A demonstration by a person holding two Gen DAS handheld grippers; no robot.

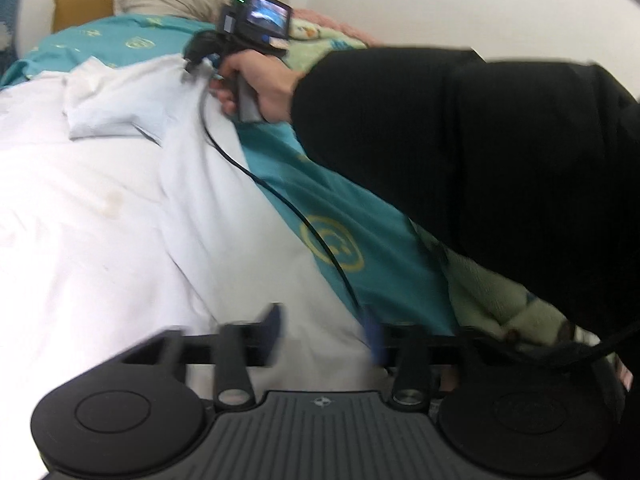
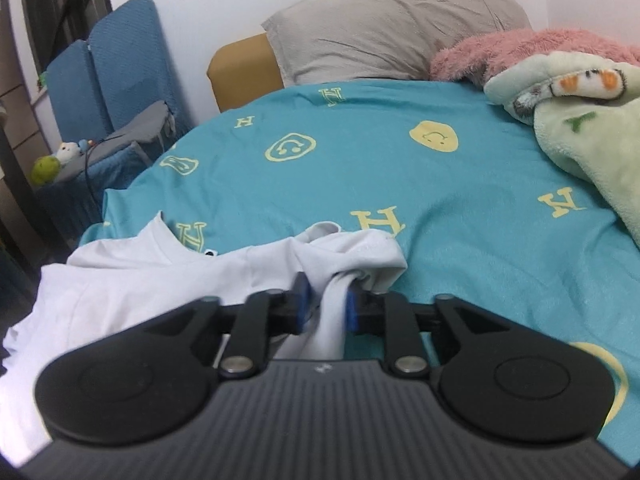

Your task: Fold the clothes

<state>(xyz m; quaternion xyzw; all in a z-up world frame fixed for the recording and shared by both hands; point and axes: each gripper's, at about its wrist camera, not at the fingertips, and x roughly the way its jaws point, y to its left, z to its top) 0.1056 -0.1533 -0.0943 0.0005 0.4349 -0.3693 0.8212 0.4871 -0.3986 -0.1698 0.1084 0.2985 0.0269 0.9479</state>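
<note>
A white shirt (image 1: pixel 100 208) lies spread and rumpled on the teal bed sheet (image 1: pixel 360 216). My left gripper (image 1: pixel 325 332) hovers open over the shirt's near edge, its blue-padded fingers blurred and wide apart, with white cloth showing under the gap. Farther up the bed, a hand holds my right gripper (image 1: pixel 196 65) at the shirt's far corner. In the right wrist view the right gripper (image 2: pixel 326 304) is shut on a bunched fold of the white shirt (image 2: pixel 140 276), lifting it slightly off the sheet (image 2: pixel 400 168).
A grey pillow (image 2: pixel 392 28) and a tan headboard lie at the bed's far end. Pink fluffy fabric (image 2: pixel 520 48) and a green fleece blanket (image 2: pixel 592 140) fill the right side. Blue cushions (image 2: pixel 120 60) stand left of the bed. A black sleeve (image 1: pixel 460 152) and a cable (image 1: pixel 280 196) cross the left view.
</note>
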